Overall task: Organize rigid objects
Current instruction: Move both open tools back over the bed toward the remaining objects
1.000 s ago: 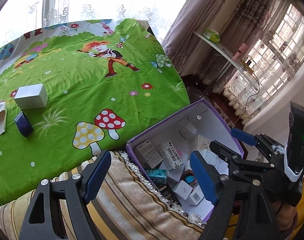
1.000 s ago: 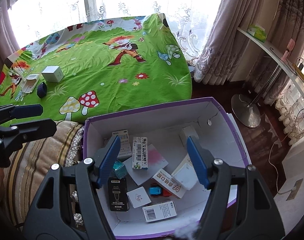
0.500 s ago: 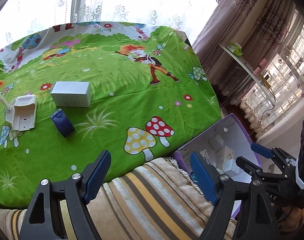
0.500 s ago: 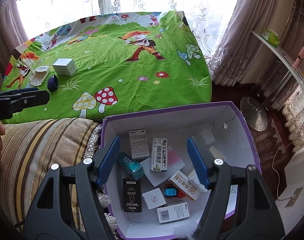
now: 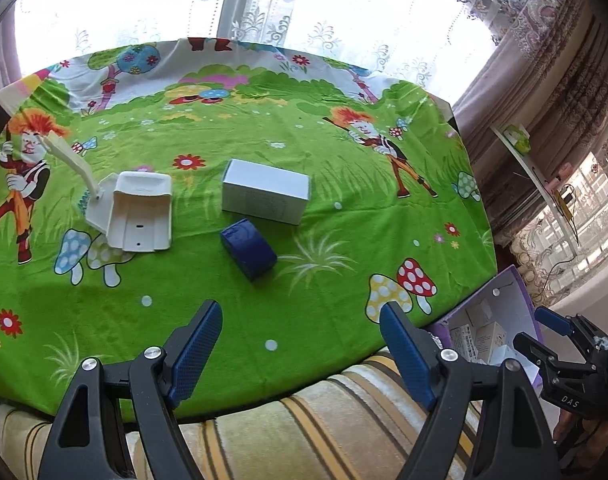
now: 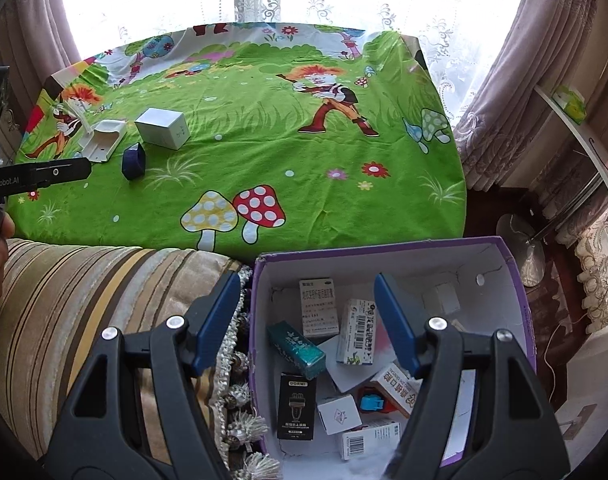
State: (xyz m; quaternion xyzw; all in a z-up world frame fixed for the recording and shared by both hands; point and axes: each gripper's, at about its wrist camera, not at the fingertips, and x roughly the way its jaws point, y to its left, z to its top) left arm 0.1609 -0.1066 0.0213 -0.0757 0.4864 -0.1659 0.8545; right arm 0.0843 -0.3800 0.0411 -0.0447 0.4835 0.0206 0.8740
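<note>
Swung away from the box since a second ago, the left gripper [image 5: 300, 344] now faces the green cartoon cloth [image 5: 344, 208], its blue fingers spread wide and holding nothing; earlier its view was filled by the box interior. Ahead of it lies the small dark-blue box [image 5: 248, 249], long axis running from upper left to lower right in the left view, near end pointing toward the right finger. Just behind it, not clearly touching, sits the white carton [image 5: 265, 191], long axis roughly across the view and tilted slightly down to the right. To their left rests the white plastic holder [image 5: 141, 211] with a pale strap-like piece at its far corner. Nothing stands between the fingers and the blue box — only bare cloth.

The right gripper [image 6: 307, 320] hangs over the purple-rimmed cardboard box [image 6: 520, 300], jaws likewise parted and empty. Its view alone shows the contents: a teal carton [image 6: 296, 349], a black carton [image 6: 296, 406], several white medicine cartons and a small red-and-blue toy [image 6: 374, 403]. The left view catches only a corner of that box [image 5: 516, 300]. A striped cushion [image 6: 84, 312] lies beside the box, between it and the left gripper's arm.
</note>
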